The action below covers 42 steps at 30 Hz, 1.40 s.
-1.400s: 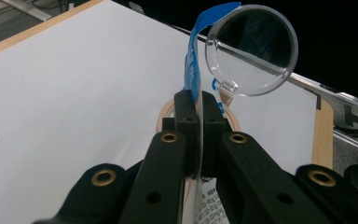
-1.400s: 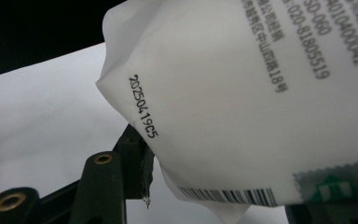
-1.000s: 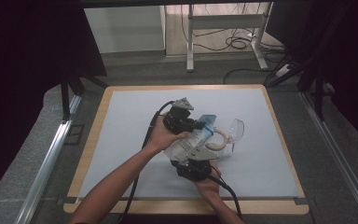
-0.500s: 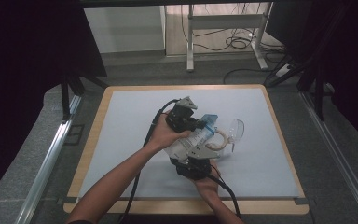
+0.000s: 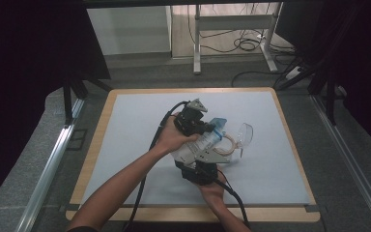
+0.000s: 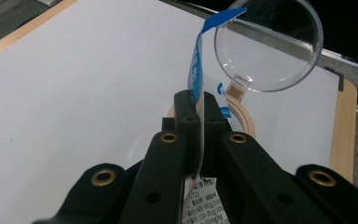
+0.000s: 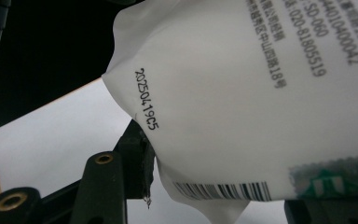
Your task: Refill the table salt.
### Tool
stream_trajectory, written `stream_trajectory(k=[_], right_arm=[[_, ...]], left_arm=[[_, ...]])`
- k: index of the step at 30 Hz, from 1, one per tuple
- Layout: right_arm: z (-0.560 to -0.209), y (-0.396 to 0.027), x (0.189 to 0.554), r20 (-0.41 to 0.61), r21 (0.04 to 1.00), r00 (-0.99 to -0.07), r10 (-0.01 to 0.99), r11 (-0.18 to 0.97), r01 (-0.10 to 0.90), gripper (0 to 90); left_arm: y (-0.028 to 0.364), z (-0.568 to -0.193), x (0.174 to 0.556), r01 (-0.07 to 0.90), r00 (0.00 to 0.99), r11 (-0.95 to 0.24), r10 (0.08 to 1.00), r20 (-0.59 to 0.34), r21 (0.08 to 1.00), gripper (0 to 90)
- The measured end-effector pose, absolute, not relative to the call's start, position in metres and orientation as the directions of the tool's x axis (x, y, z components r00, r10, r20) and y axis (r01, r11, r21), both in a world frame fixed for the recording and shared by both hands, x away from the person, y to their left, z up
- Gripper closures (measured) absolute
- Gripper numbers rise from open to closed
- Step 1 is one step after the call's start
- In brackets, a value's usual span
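The pouch (image 5: 195, 145), a white soft pack with a printed label, a barcode and a blue top edge, is held above the middle of the table (image 5: 125, 125) between the two grippers. The left gripper (image 6: 196, 105) is clenched on the pouch's thin blue strip (image 6: 196, 65), which is pinched flat between the jaw tips and rises beyond them. The right gripper (image 5: 200, 166) is grasping the lower body of the pouch; in the right gripper view the white film (image 7: 242, 93) bulges above and between the half-closed jaws, with its date code just past the left jaw.

Beyond the left jaws, a round dish with a tan rim (image 6: 240, 105) lies on the table, and its clear hinged lid (image 6: 268, 44) stands open behind it.

The step in hand is judged to be tearing or peeling the pouch open at its top. For this to go well, the body should be kept steady by the right jaws without being squeezed harder, since contents could be forced out once the seal gives. The strip should be kept deep between the left jaws, not at their very tips, so that it is not slipped out. The pull should be made along the seal, away from the right jaws, and the opening should be kept over the dish.
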State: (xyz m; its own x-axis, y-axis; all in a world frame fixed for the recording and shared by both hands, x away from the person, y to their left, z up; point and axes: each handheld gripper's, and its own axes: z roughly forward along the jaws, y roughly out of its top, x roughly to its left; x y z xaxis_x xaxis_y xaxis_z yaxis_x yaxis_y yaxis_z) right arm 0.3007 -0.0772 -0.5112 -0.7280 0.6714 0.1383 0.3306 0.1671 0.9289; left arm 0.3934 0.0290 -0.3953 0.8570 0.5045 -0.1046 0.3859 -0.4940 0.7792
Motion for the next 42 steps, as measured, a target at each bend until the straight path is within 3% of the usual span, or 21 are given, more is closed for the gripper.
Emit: stream_trajectory(k=[42], right_arm=[[-0.507,-0.066,0.301,0.136,0.939,-0.717,0.684,0.141,0.312,50.7]], left_arm=[[0.027,-0.393,0.4,0.397,0.862,-0.526,0.494,-0.109,0.752,89.7]])
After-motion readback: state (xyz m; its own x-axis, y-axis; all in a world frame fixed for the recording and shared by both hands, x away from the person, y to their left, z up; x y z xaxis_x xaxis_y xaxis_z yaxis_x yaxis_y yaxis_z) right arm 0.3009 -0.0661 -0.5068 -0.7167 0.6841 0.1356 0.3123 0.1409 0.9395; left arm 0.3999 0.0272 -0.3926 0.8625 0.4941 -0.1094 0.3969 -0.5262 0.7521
